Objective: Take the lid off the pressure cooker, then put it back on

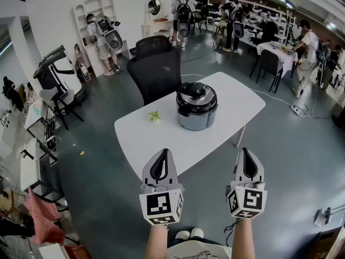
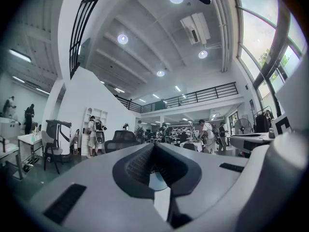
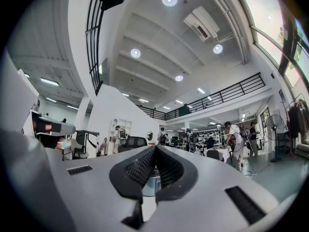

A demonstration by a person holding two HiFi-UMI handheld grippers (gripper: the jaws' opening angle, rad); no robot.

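Tagging step, A here: lid-off not begun; lid [image 1: 195, 95] sits on the pressure cooker [image 1: 197, 108]; I'd call it the approach. Agree?

B: agree; left tool [image 1: 160, 158] and right tool [image 1: 248, 158] hang side by side in the air short of the counter's [image 1: 135, 139] near long edge; both well apart from the cooker.

A: jaw state?

B: both fully closed, pads together, nothing held; each tool's own view confirms it; cooker only shows far off behind the pads.

A: cooker place?

B: about mid-counter, slightly toward the right end; small green thing [image 1: 154, 115] to its left, apart from it; black chair [image 1: 157, 69] beyond the far edge.

A: orientation?

B: upright on its base, long axis vertical, lid facing up; dark block on the body faces the near-left corner; which way the lid handle runs, can't tell.

A: next move?

B: my guess: open the jaws, reach forward over the near edge, close on the lid handle; likely a twist before lifting.
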